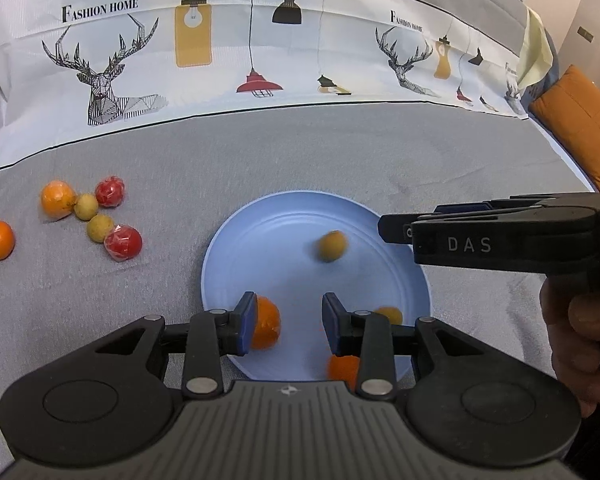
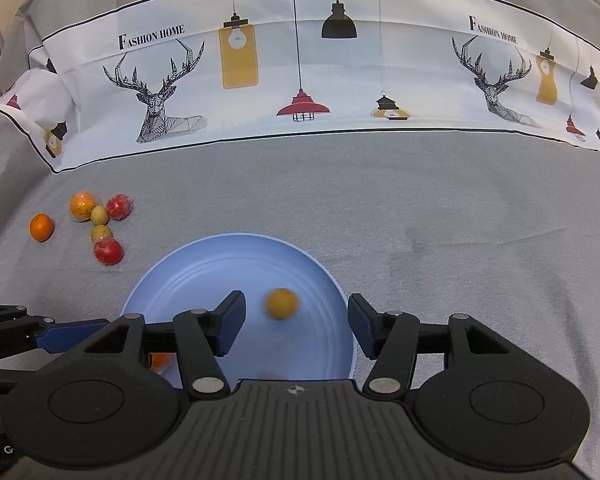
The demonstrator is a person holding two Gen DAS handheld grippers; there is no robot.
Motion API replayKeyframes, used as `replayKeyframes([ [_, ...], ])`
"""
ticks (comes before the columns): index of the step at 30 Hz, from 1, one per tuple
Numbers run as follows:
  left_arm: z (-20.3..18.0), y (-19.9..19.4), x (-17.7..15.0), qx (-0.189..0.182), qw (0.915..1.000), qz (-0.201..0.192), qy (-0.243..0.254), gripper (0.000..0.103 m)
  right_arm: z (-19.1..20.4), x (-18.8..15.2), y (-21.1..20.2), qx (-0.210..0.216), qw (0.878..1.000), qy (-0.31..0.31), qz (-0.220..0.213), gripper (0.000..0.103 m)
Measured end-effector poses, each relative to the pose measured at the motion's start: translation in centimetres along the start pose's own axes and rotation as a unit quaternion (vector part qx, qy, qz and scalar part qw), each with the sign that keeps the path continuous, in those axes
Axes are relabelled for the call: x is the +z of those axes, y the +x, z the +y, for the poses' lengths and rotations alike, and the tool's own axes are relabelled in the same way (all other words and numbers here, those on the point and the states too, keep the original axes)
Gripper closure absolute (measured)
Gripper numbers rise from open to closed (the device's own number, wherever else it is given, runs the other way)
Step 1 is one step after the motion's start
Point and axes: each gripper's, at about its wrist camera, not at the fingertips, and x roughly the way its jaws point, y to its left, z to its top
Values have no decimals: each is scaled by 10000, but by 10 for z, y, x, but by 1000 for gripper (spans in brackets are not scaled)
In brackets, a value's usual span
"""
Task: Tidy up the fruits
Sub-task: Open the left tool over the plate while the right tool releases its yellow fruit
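Note:
A light blue plate (image 1: 284,232) lies on the grey cloth; it also shows in the right wrist view (image 2: 204,280). On it are a blurred yellow fruit (image 1: 331,245) (image 2: 282,303), an orange (image 1: 265,328), another orange (image 1: 342,368) and a small yellow fruit (image 1: 390,314). My left gripper (image 1: 289,322) is open over the plate's near edge, its left pad (image 1: 247,322) beside the orange. My right gripper (image 2: 296,322) is open and empty above the plate, the yellow fruit between its fingers' line. A loose cluster of fruits (image 1: 92,216) (image 2: 96,224) lies to the left.
The cluster holds two oranges (image 1: 58,200), two red wrapped fruits (image 1: 123,242) and two yellow ones (image 1: 99,228). A printed white cloth (image 1: 260,52) rises behind. An orange cushion (image 1: 580,128) is at far right. The right gripper's body (image 1: 500,240) reaches over the plate's right rim.

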Motion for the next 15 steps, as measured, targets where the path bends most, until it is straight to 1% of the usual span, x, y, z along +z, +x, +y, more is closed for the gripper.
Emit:
replayKeyframes([
  [13, 7, -9, 6, 189, 9994, -264, -153, 64, -1, 1, -2, -279, 9995, -11, -150, 44],
  [15, 8, -10, 8, 197, 9992, -312, -167, 68, 0, 1, -2, -303, 9994, -2, -189, 45],
])
